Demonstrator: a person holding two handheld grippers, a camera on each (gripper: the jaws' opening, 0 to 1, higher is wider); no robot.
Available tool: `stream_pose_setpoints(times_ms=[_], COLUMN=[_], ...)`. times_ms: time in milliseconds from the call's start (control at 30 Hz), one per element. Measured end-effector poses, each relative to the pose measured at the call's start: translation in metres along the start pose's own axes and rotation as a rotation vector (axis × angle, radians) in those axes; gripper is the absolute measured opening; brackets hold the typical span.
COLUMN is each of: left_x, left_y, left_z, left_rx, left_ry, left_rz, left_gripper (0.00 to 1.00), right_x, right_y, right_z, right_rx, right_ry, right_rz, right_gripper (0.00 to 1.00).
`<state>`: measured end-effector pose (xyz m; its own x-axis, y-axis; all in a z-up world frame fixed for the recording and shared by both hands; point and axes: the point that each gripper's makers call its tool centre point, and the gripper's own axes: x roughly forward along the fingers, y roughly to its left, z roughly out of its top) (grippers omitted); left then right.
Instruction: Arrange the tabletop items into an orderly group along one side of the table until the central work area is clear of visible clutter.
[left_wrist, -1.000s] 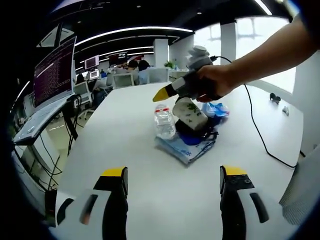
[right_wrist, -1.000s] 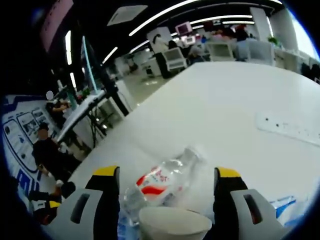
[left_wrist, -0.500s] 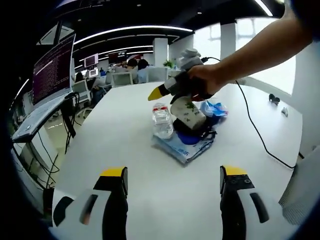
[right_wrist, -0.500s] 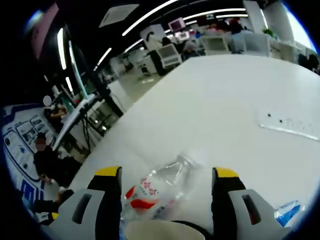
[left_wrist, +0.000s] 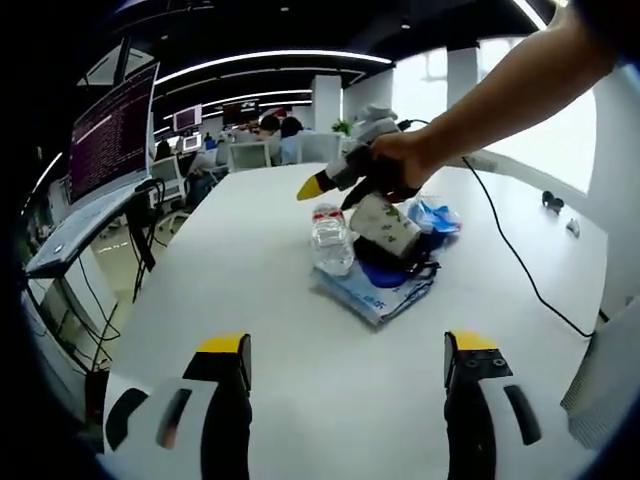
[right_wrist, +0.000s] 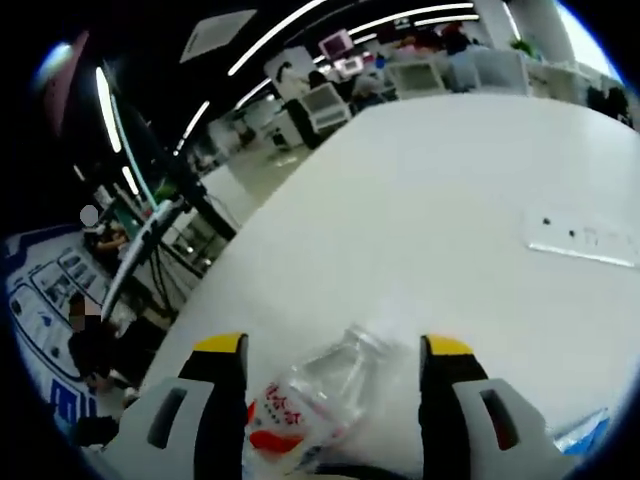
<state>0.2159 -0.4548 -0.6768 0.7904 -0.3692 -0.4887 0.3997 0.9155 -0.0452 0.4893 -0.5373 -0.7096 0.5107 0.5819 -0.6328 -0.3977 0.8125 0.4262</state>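
On the white table (left_wrist: 250, 320) a small pile sits past my left gripper (left_wrist: 347, 352), which is open with nothing between its jaws. The pile holds an upright clear water bottle (left_wrist: 332, 240), a tilted white paper cup with green print (left_wrist: 385, 222), a dark item (left_wrist: 398, 268) under it, a blue pack (left_wrist: 375, 292) and a blue wrapper (left_wrist: 433, 215). A hand holds my right gripper (left_wrist: 345, 178) just above the cup and bottle. In the right gripper view, that gripper (right_wrist: 334, 350) stands open, with the red-labelled bottle (right_wrist: 305, 400) showing between its jaws.
A black cable (left_wrist: 520, 270) runs across the table to the right of the pile. A white power strip (right_wrist: 585, 240) lies farther out on the table. A screen with text (left_wrist: 110, 140) stands on a desk to the left. Office desks and people fill the background.
The cup's rim has slid out of the bottom of the right gripper view. The hand with the right gripper has shifted slightly over the pile. The left gripper has barely moved.
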Motion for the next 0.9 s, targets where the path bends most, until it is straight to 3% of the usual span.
stream_pose_setpoints(times_ms=[267, 467, 667, 700, 900], left_x=[-0.002, -0.002, -0.002, -0.002, -0.003], left_y=[0.002, 0.0, -0.005, -0.005, -0.003], left_z=[0.004, 0.005, 0.008, 0.009, 0.009], left_rx=[-0.015, 0.0, -0.004, -0.013, -0.009], left_ry=[-0.019, -0.018, -0.029, -0.039, -0.039], left_rz=[0.014, 0.011, -0.01, -0.013, -0.006], left_gripper=[0.8, 0.81, 0.85, 0.86, 0.86], right_x=[0.003, 0.007, 0.01, 0.011, 0.014], right_y=[0.001, -0.001, -0.008, -0.006, -0.007], right_z=[-0.004, -0.007, -0.012, -0.009, -0.006], right_rx=[-0.069, -0.015, 0.013, 0.06, 0.098], right_ry=[0.038, 0.064, 0.102, 0.08, 0.081], right_rz=[0.001, 0.022, -0.013, -0.008, -0.004], right_gripper=[0.66, 0.59, 0.55, 0.53, 0.44])
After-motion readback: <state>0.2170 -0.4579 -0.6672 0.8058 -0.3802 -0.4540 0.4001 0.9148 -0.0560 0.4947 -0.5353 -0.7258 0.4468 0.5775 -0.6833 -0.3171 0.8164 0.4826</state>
